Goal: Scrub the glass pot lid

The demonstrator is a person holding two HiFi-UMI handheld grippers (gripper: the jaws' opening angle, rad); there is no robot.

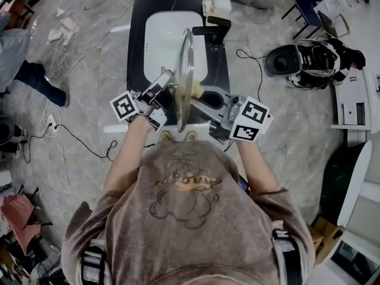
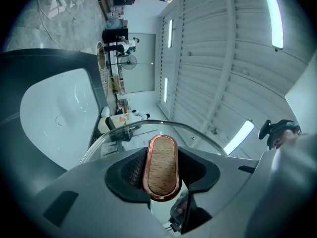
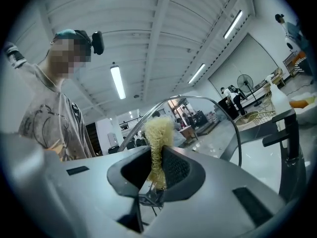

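Over the front edge of the black counter (image 1: pixel 138 16), above the white sink (image 1: pixel 163 40) (tap (image 1: pixel 217 28) on the counter at the sink's right edge), the glass lid (image 1: pixel 186 70) stands on edge. It shows rim-on in the head view, its plane running front-to-back btwn the two grippers. Left gripper (image 1: pixel 166 83) is clamped on the lid's knob (image 2: pixel 161 167), wood w/ a copper rim, so the lid's outer side faces left. Right gripper (image 1: pixel 206 95) pinches a pale fibre scrubber (image 1: pixel 196 89), jaws tight on it, tuft sticking out fwd. Key relation: the scrubber sits just beside the lid's inner face, on the right; can't tell if it touches the glass. Next stroke, I'd judge, runs along that face, right hand working, left bracing.
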